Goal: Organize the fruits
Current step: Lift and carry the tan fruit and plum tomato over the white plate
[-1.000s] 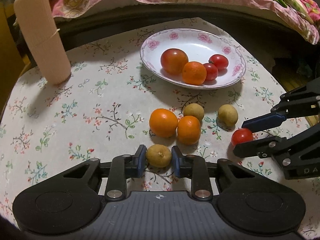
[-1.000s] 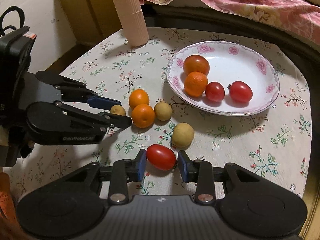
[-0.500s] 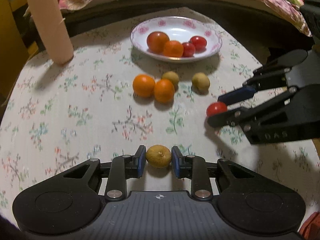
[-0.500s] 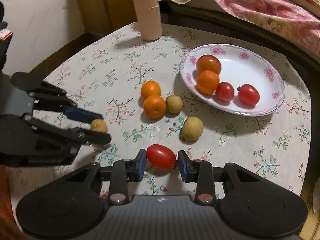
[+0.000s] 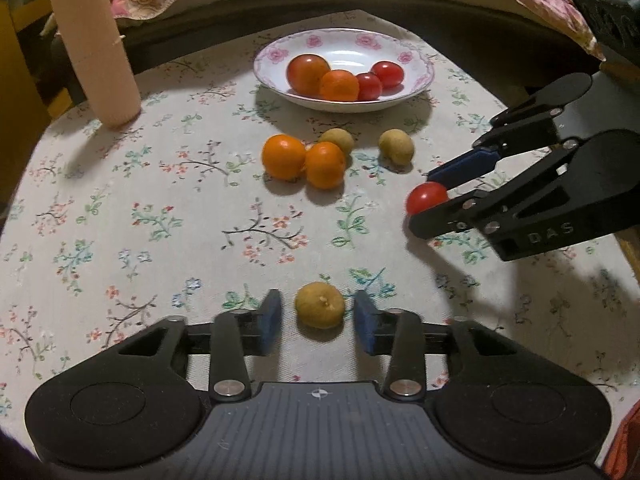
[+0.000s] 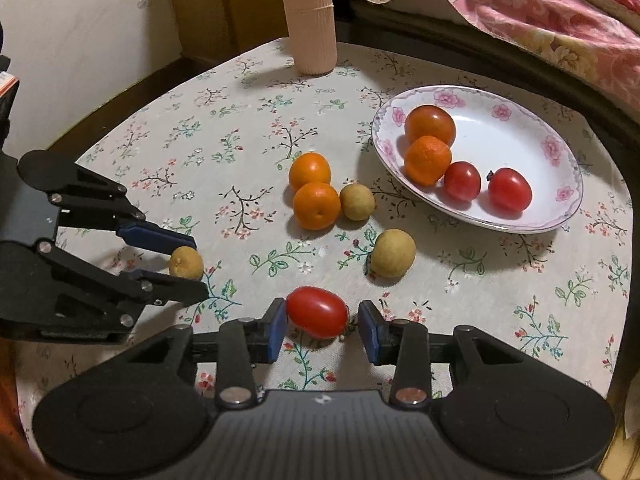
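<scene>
Opening right now, the jaws of your left gripper (image 5: 316, 316) stand apart with the small tan fruit (image 5: 319, 305) sitting between them on the table (image 5: 120, 216); there is a clear gap on each side, so neither blue pad touches it. From the right wrist view that same tan fruit (image 6: 186, 263) lies between the two black fingers, resting on the flowered cloth.

Your right gripper (image 6: 322, 326) also has its jaws opening. The oval red tomato (image 6: 317, 312) lies between them: the left pad is touching or just beside its end, while a narrow gap shows at the right pad, so you no longer have a firm clamp on it. It sits tilted, its left end higher in the picture. In the left wrist view the red tomato (image 5: 427, 198) shows at the tips of the right gripper's fingers, low over the table.

Ahead of both grippers, two oranges (image 5: 304, 159) lie touching each other, with a tan fruit just behind them and another tan fruit (image 5: 396, 147) a little apart to the right. Beyond these stands the flowered plate (image 5: 416, 58), holding a large tomato, an orange and two small red tomatoes. A tall ribbed beige cylinder (image 5: 96, 48) stands upright at the far left of the table.
</scene>
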Motion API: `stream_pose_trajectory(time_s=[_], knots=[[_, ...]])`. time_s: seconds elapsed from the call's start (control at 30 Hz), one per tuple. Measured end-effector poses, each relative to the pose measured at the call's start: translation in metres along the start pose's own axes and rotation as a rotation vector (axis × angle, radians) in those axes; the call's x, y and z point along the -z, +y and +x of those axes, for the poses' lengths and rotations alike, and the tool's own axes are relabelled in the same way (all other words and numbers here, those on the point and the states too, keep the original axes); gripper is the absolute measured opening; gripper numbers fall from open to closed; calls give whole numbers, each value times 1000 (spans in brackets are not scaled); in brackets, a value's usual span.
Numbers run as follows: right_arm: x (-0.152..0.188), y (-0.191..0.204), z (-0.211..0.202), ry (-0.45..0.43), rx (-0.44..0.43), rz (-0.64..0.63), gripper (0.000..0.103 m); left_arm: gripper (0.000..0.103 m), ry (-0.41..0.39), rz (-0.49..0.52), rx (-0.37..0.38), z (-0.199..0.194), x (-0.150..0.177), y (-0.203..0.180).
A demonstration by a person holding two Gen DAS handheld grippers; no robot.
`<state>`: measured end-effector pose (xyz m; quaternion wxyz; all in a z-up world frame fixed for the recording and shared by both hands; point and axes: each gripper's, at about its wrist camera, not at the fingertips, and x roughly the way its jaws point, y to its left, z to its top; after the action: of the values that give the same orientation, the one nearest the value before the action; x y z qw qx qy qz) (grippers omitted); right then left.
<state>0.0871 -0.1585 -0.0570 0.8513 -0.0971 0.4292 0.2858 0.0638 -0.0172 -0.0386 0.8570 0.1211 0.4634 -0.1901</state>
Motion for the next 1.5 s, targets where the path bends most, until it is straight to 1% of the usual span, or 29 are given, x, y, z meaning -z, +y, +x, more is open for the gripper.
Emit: stream_pose_trajectory(time_s=[0.03, 0.1, 0.2, 0.27, 0.33, 0.63, 0.67, 0.73, 0.77, 0.83, 0.9, 0.97, 1.03, 1.17, 1.23, 1.33, 1.4, 1.43, 1.5], knots=[[0, 0, 0, -1, -1, -6, 40, 72, 3, -4, -7, 0, 1, 0], [0, 2, 0, 3, -1, -22, 40, 78, 18, -27, 7, 3, 2, 4], [2, 4, 0, 0, 5, -40, 40, 80, 14, -14, -5, 2, 2, 0], [2, 4, 0, -5, 4, -48, 40, 84, 22, -24, 7, 3, 1, -1], [2, 4, 0, -4, 4, -48, 40, 87, 23, -16, 2, 4, 2, -4], [1, 1, -3, -14, -11, -36, 40, 87, 27, -42, 4, 5, 2, -4], [1, 1, -4, -16, -12, -35, 40, 85, 25, -41, -4, 5, 2, -5], [1, 0, -5, -22, -14, -35, 40, 76, 13, -34, 0, 4, 1, -7], [1, 1, -5, -23, -12, -34, 40, 73, 7, -29, 0, 3, 1, -8], [1, 0, -3, -20, -15, -28, 40, 58, -5, -21, 14, 2, 0, -10], [1, 0, -1, -14, -19, -23, 40, 54, -10, -22, 22, 2, 0, -11], [1, 1, 0, -14, -20, -25, 40, 52, -13, -16, 21, 2, -1, -12], [1, 2, 1, -20, -15, -28, 40, 45, -16, -21, 26, 2, -1, -12], [0, 2, 2, -23, -17, -30, 40, 39, -17, -21, 23, 2, -2, -13], [1, 4, 2, -26, -13, -45, 40, 33, -19, -17, 25, 1, -2, -13], [1, 8, 3, -21, 4, -73, 40, 33, -19, -17, 26, 1, -2, -12], [0, 9, 2, -19, -1, -77, 33, 33, -18, -18, 27, 1, -2, -12], [0, 10, 2, -19, -8, -79, 28, 33, -17, -16, 26, 1, -2, -12], [-1, 11, 1, -15, 4, -78, 28, 33, -16, -11, 24, 1, -3, -13]])
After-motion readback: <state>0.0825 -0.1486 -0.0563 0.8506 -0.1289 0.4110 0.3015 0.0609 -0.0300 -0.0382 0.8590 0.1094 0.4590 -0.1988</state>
